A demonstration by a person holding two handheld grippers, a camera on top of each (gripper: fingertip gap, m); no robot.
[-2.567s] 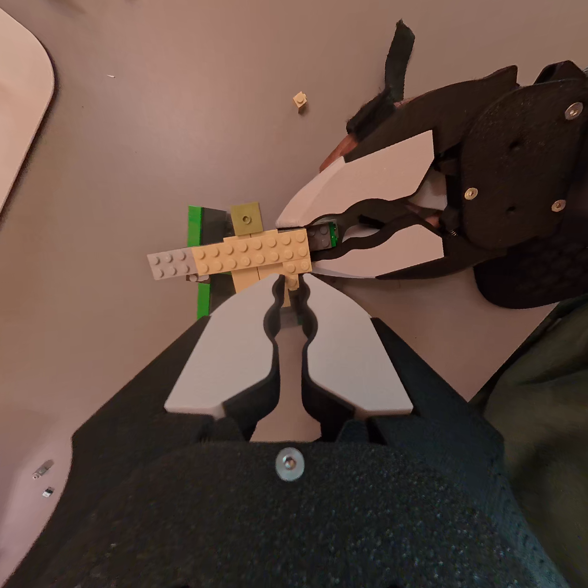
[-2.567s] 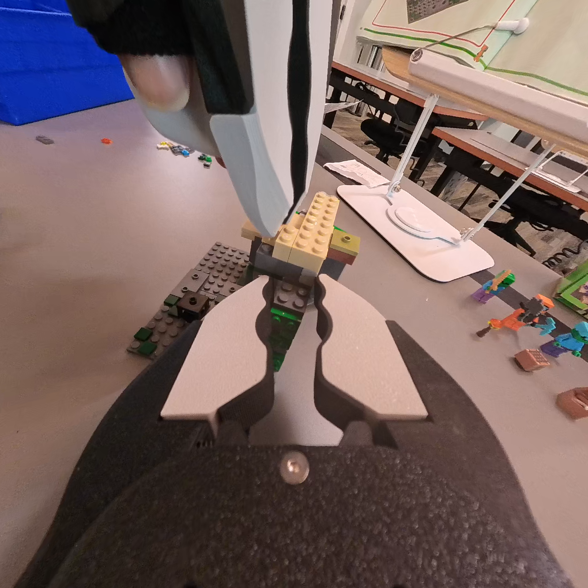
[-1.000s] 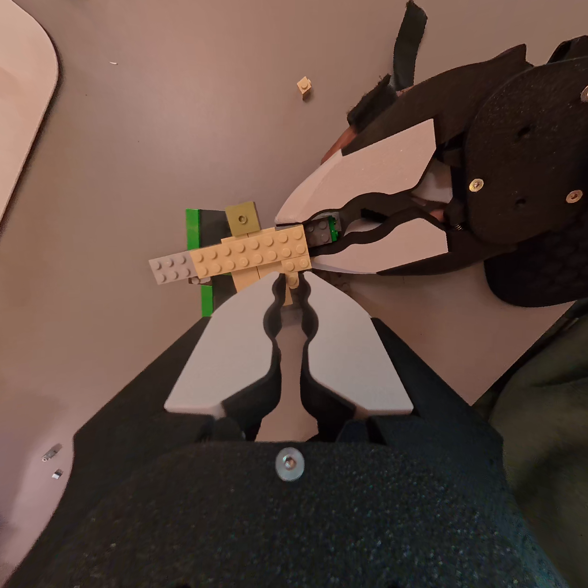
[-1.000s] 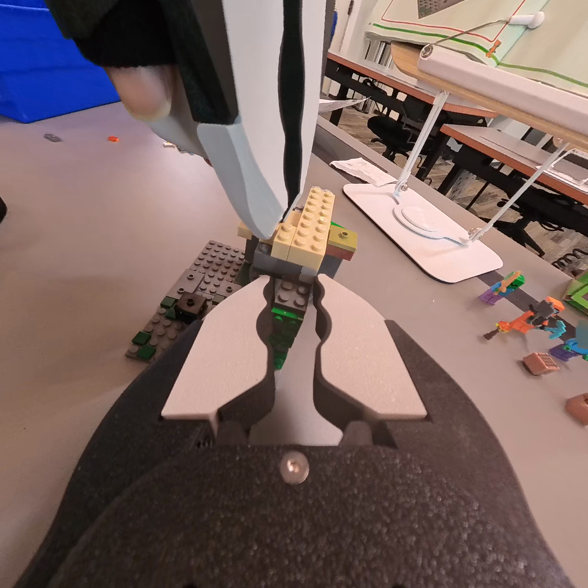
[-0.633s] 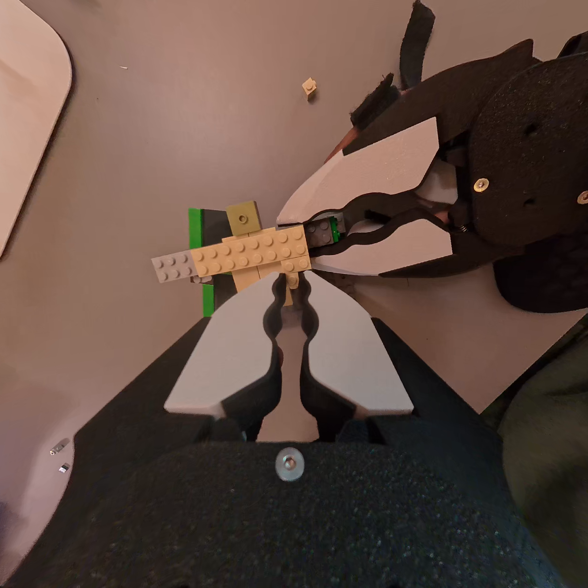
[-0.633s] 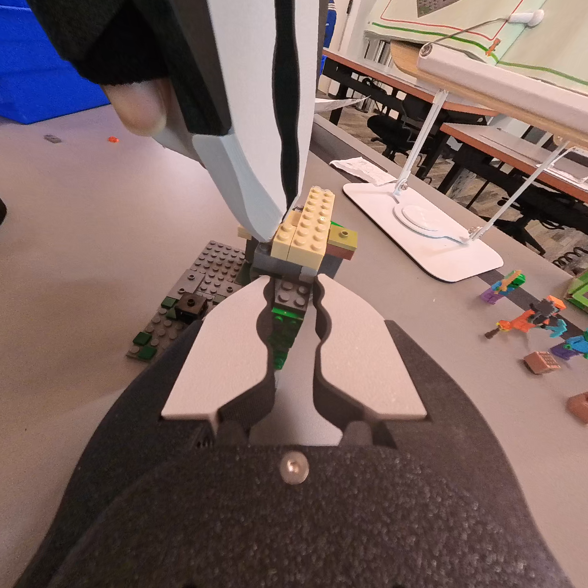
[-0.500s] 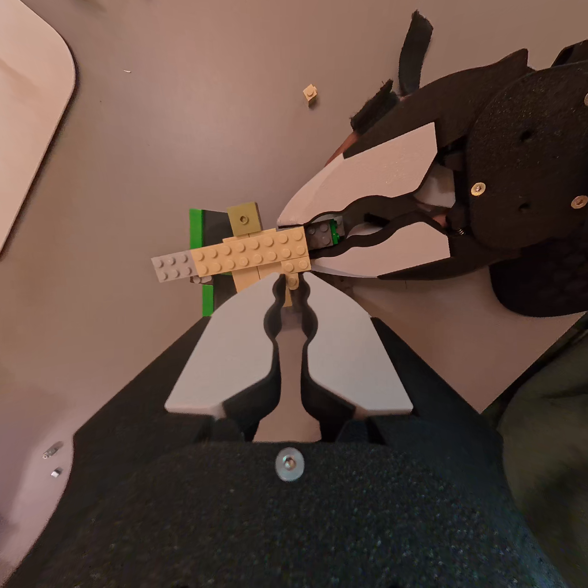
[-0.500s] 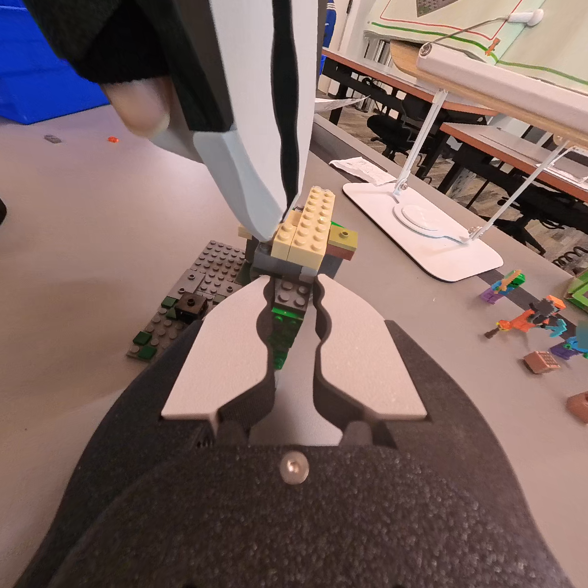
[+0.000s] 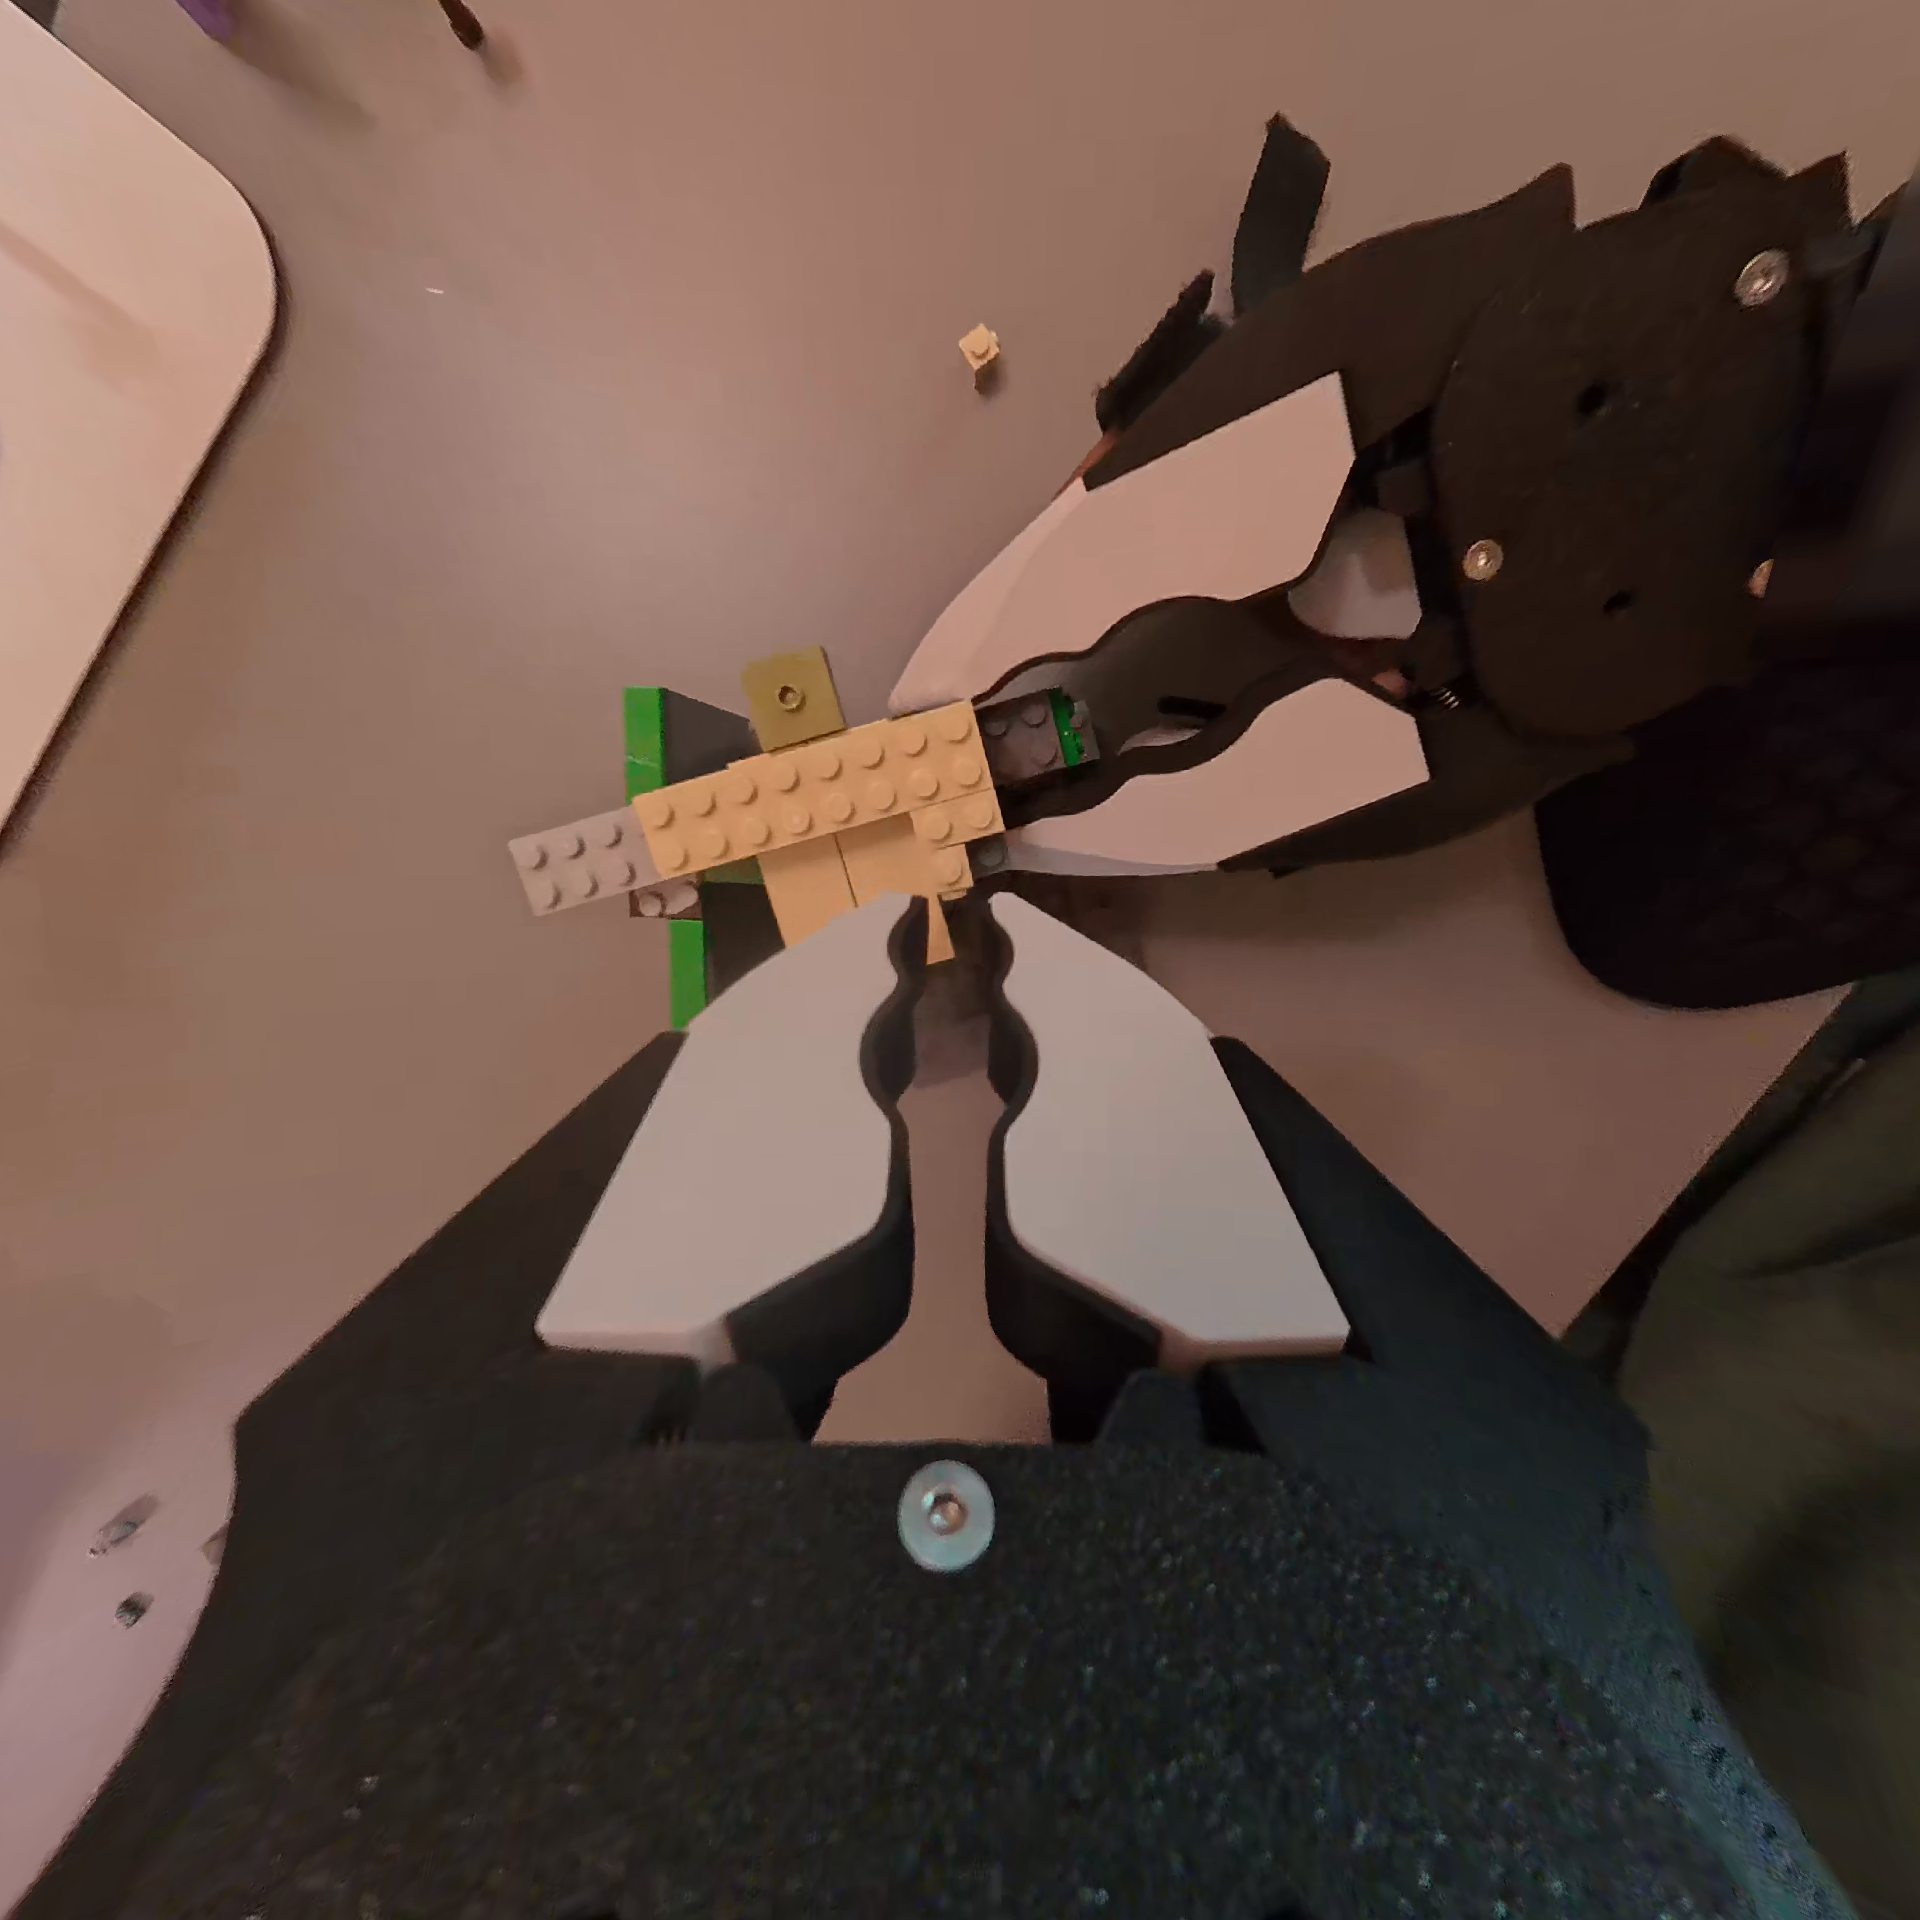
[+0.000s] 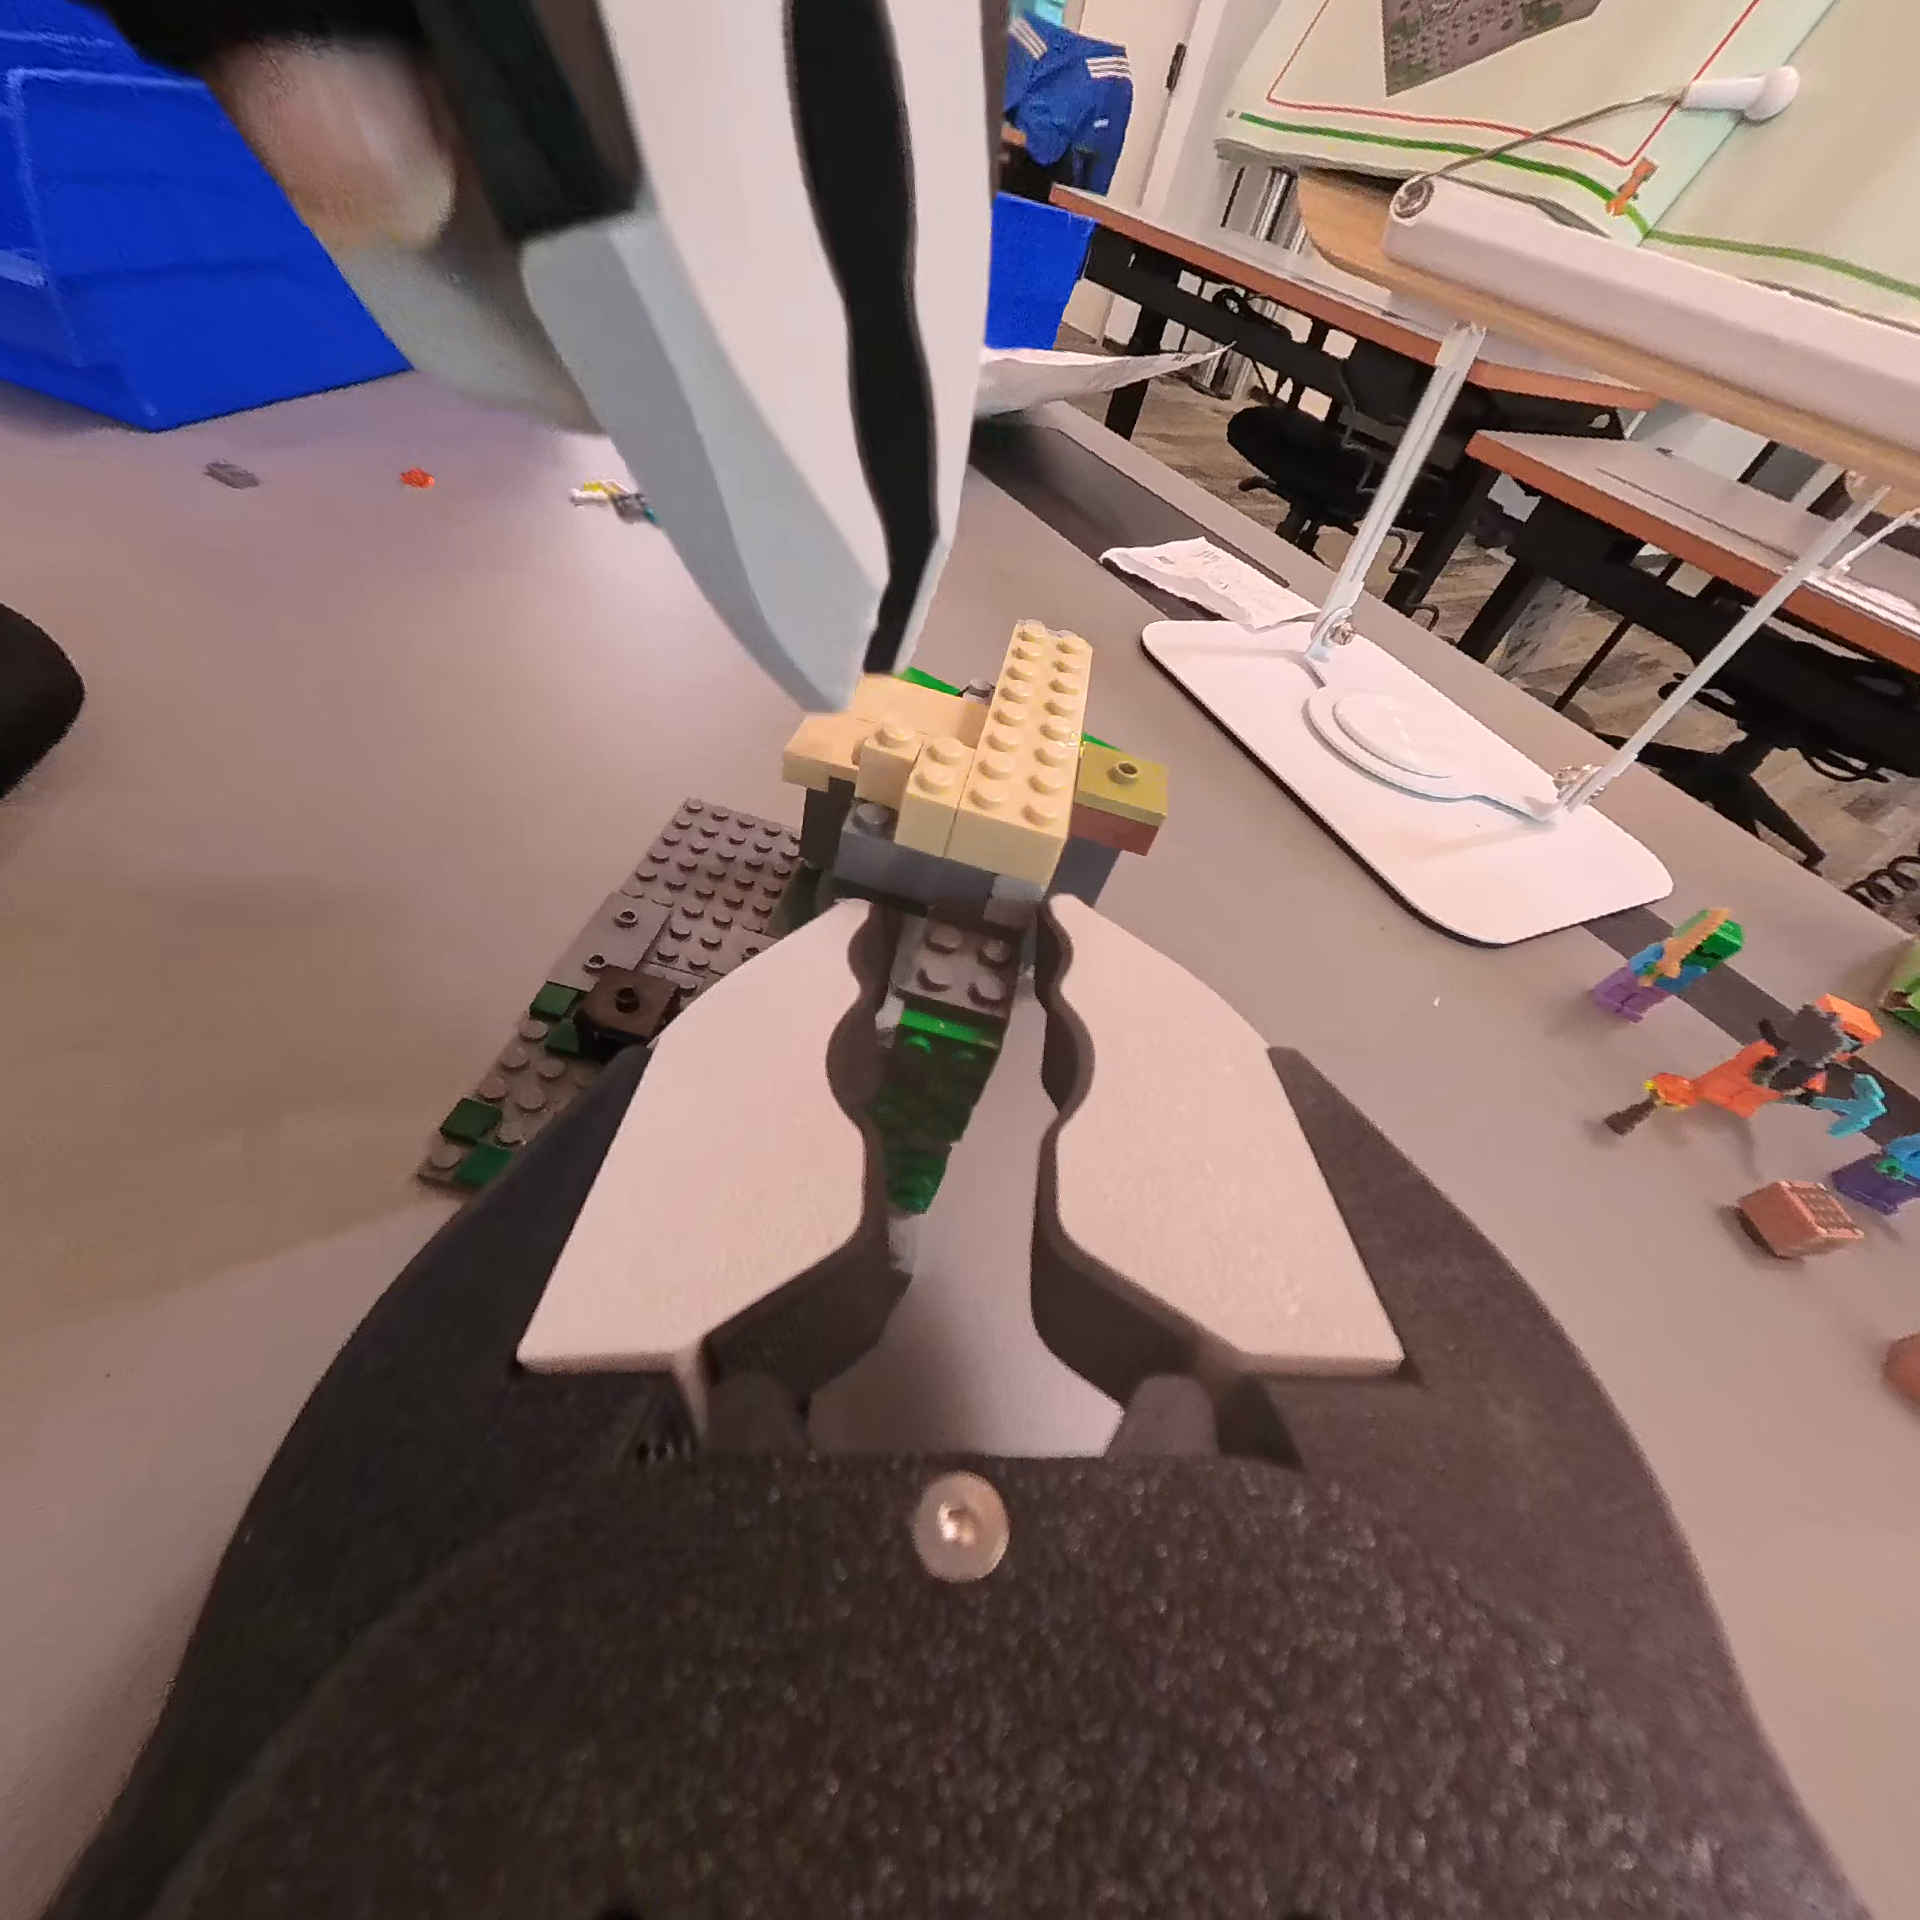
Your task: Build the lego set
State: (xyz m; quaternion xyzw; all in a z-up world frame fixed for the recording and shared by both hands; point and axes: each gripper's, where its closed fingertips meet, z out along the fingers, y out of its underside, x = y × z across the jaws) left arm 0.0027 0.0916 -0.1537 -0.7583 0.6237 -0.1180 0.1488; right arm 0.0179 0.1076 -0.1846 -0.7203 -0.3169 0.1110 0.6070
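- The lego model [image 10: 956, 821] stands on its dark base plate [image 10: 665, 935] on the grey table [image 10: 260, 831], tan bricks on top.
- My right tongs [image 10: 951, 935] pinch its grey and green lower stack, I judge to steady it.
- My left tongs [image 9: 940, 920] come from above, nearly pressed together, on a thin tan piece [image 9: 938, 930] at the roof's edge, probably seating it.
- Small figures [image 10: 1766, 1070] wait well apart.
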